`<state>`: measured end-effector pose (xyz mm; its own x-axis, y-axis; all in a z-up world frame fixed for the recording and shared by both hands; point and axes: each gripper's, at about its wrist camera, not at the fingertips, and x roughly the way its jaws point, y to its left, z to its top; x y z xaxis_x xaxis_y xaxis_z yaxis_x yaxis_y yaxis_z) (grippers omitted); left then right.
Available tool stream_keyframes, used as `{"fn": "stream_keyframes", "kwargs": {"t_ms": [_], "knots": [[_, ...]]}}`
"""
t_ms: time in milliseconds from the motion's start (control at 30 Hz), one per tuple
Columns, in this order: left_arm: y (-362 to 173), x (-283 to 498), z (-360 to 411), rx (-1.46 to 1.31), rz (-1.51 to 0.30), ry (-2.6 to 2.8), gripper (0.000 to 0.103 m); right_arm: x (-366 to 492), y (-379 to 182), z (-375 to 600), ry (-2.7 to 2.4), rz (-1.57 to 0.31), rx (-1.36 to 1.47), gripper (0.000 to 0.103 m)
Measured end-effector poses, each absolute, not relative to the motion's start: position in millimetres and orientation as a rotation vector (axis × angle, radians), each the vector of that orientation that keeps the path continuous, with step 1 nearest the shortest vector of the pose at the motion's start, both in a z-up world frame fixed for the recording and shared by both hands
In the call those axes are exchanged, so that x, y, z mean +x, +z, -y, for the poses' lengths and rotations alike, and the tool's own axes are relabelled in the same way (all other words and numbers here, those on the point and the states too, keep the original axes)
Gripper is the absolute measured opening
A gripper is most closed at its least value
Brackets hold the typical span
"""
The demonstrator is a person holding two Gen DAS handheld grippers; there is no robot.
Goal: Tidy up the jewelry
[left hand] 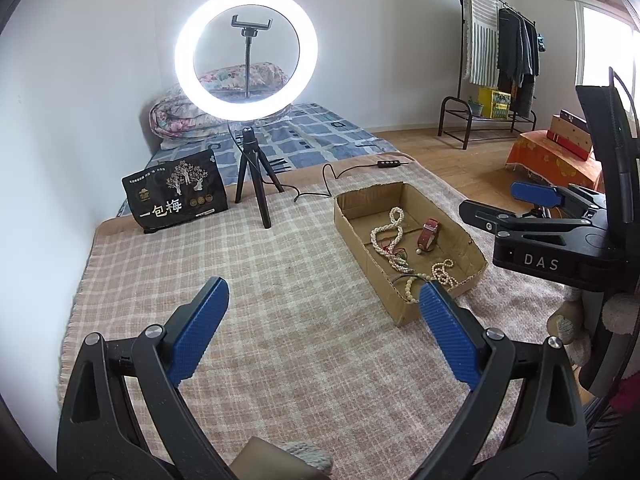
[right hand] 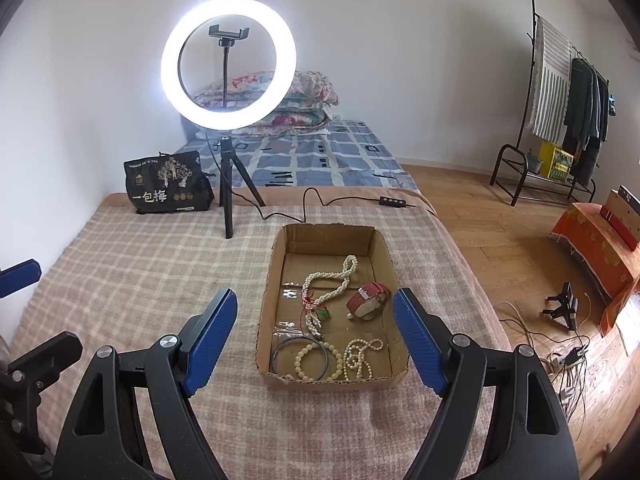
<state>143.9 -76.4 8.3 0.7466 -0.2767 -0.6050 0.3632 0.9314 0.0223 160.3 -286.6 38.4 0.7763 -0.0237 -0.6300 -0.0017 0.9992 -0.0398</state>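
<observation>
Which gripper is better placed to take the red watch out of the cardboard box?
Probably the right gripper: open, with the cardboard box and red watch straight ahead. The left gripper faces bare blanket beside it.

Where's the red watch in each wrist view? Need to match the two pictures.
Left wrist: red watch lies right of centre, at the far right of the cardboard tray, beside the long pearl necklace.
Right wrist: red watch lies just right of centre, mid-tray, right of the necklace.
Shared landmark: the lit ring light behind the tray.
</observation>
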Motion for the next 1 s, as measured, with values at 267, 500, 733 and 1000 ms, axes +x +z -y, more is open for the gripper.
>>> {"fn": "stream_keyframes", "kwargs": {"t_ms": [267, 500, 733, 1000], "knots": [[8.0, 143.6, 76.7, 0.140, -0.639, -0.351, 0.098, 160.0, 36.3, 285.7, -0.015, -0.688, -0.048, 0.080], [8.8, 143.6, 76.4, 0.142, -0.639, -0.350, 0.098, 159.4, 35.7, 286.0, -0.015, -0.688, -0.053, 0.080], [8.9, 143.4, 76.2, 0.142, -0.637, -0.349, 0.098, 159.6, 35.6, 285.5, -0.017, -0.689, -0.055, 0.080], [9.9, 145.6, 73.8, 0.142, -0.647, -0.342, 0.098, 158.1, 34.0, 286.2, -0.015, -0.692, -0.064, 0.080]]}}
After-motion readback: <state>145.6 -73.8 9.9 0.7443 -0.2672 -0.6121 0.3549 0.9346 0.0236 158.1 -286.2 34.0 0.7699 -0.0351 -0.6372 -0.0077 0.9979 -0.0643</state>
